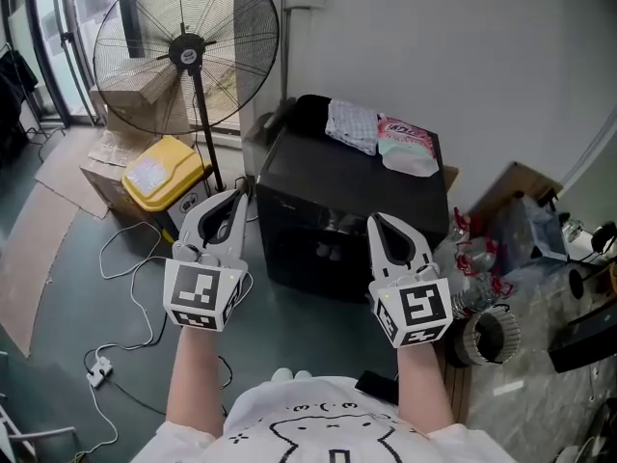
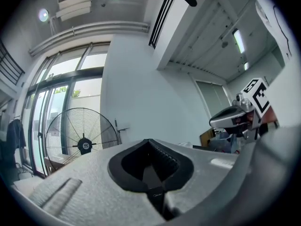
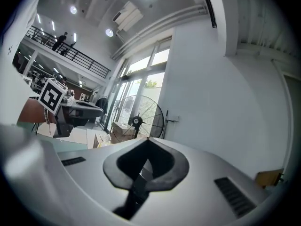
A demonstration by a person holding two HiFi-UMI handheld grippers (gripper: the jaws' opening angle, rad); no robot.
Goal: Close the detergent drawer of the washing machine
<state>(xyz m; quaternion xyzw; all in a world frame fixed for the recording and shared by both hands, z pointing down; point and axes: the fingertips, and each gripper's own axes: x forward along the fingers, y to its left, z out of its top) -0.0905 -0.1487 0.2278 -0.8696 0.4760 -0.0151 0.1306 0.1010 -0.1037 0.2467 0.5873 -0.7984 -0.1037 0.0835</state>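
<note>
Both grippers empty, jaws pressed together: left gripper (image 1: 236, 194), right gripper (image 1: 375, 219).

Black washing machine (image 1: 308, 174) stands straight ahead. The detergent drawer looks to be the pale strip (image 1: 339, 223) along the front's top edge, though that is uncertain. It lies just left of the right tips, so the right hand is nearer.

Push would go away from the person. Fan stand (image 1: 204, 133) crowds the machine's left corner.

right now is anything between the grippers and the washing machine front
Nothing visible. The left gripper and right gripper, both shut and empty, hang in open air before the black washing machine. The cloth and pink pack lie on its top, out of the way.
</note>
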